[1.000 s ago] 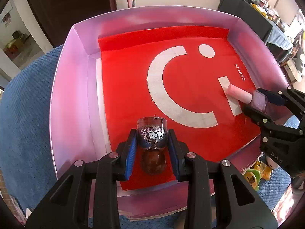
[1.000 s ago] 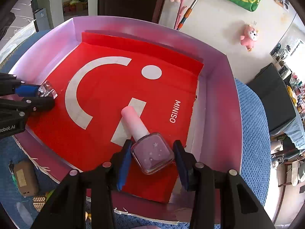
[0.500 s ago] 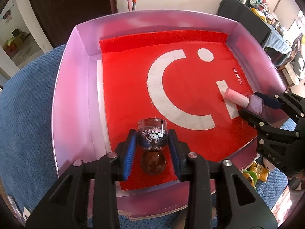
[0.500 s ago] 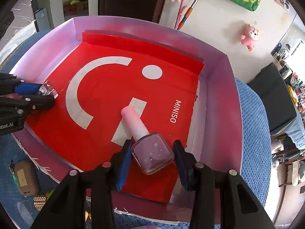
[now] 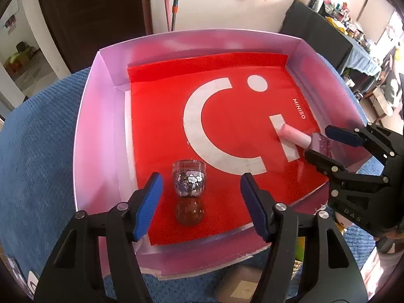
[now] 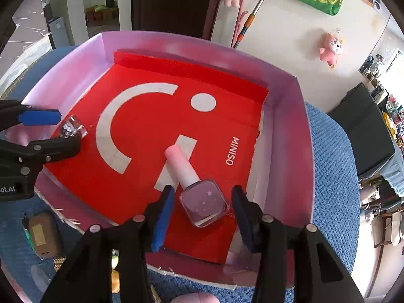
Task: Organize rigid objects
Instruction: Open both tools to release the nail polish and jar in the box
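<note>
Glitter bottle [image 5: 189, 181] lies on its side at near-left of the red liner [image 5: 227, 131] in the pink box [image 5: 101, 151], round brown cap [image 5: 190, 213] toward the camera. Left hand-held gripper [image 5: 199, 202] spread wide around it, pads clear on both sides, released. Looks light, hard, slick and round, so likely to roll; best taken across the body, not the ball cap. Right side: nail polish bottle [image 6: 203, 203] lying flat near the right wall, pink cap [image 6: 180, 168] pointing inward. Right hand-held gripper [image 6: 202, 212] also released, pads just off the square body. Probably glass, small, fragile; flat sides give the surest hold.
</note>
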A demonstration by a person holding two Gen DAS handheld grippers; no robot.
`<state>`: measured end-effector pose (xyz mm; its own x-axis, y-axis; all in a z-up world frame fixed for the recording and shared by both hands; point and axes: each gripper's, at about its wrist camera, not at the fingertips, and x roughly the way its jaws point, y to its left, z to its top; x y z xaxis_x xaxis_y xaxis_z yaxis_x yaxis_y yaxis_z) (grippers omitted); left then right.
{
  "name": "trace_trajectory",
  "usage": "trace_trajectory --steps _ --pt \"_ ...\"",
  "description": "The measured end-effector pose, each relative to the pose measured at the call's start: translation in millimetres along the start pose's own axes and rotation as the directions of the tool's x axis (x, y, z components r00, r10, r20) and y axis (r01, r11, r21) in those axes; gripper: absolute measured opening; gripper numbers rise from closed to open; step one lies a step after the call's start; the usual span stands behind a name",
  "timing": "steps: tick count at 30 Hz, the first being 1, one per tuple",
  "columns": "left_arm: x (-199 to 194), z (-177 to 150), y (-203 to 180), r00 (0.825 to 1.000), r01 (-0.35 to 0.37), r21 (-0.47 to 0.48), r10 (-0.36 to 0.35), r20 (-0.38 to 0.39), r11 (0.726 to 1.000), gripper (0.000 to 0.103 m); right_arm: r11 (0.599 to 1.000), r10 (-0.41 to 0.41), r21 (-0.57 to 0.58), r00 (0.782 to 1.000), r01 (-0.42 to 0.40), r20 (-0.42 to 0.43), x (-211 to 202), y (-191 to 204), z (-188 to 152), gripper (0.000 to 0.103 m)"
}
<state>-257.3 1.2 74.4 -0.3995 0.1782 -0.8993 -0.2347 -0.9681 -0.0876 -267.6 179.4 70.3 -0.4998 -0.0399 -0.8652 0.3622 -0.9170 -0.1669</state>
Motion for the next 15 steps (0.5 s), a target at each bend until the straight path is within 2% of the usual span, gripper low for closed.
trace_trajectory --steps 1,7,9,11,15 --pt "1.4 1.3 -0.2 1.000 0.001 -0.003 -0.001 0.006 1.000 0.066 1.000 0.000 0.001 1.000 0.000 0.009 -3.4 -0.8 -0.6 0.062" --pt "-14.6 -3.2 -4.7 0.999 0.012 -0.026 -0.011 0.050 1.000 0.068 0.999 0.013 0.039 0.998 -0.015 0.068 -31.5 -9.2 -3.6 0.063" --pt "-19.0 -6.8 -7.2 0.997 0.016 -0.029 -0.014 0.070 0.999 0.068 0.998 0.021 0.058 0.994 -0.027 0.104 -46.8 -13.2 -6.4 0.066" --pt "-26.5 -11.2 -12.1 0.995 0.012 -0.024 -0.010 0.098 1.000 0.073 0.996 0.030 0.073 0.990 -0.041 0.141 -63.6 -16.4 -10.3 0.069" --pt "-48.5 -23.8 -14.6 0.989 0.018 -0.027 -0.013 0.148 0.999 0.074 0.995 0.033 0.088 0.977 -0.053 0.212 -97.4 -17.6 -20.5 0.072"
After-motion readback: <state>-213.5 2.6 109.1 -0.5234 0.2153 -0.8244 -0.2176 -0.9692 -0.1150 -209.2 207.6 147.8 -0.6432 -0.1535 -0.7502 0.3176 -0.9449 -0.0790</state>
